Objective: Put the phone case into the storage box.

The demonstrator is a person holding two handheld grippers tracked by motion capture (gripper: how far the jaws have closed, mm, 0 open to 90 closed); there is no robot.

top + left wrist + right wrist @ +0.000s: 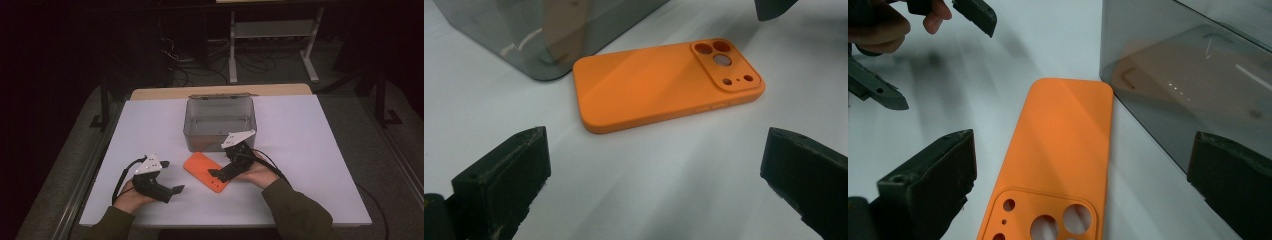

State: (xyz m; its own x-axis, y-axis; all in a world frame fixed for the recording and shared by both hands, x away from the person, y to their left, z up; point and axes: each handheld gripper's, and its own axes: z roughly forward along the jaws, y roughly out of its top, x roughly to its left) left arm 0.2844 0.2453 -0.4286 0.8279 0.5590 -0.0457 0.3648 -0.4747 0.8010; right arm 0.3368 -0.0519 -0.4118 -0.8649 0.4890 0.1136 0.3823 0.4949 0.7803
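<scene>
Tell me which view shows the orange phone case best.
The left gripper view: the whole orange phone case lies unobstructed, camera cut-outs clear. The right gripper view crops its camera end at the bottom edge. The high view shows it small, beside the grey box, its near end partly covered by the right gripper.

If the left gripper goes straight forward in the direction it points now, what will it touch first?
Most likely the orange phone case. It lies flat on the white table, straight ahead of the open left gripper, with bare table between. The grey box stands further off to one side. Depth is hard to judge.
</scene>
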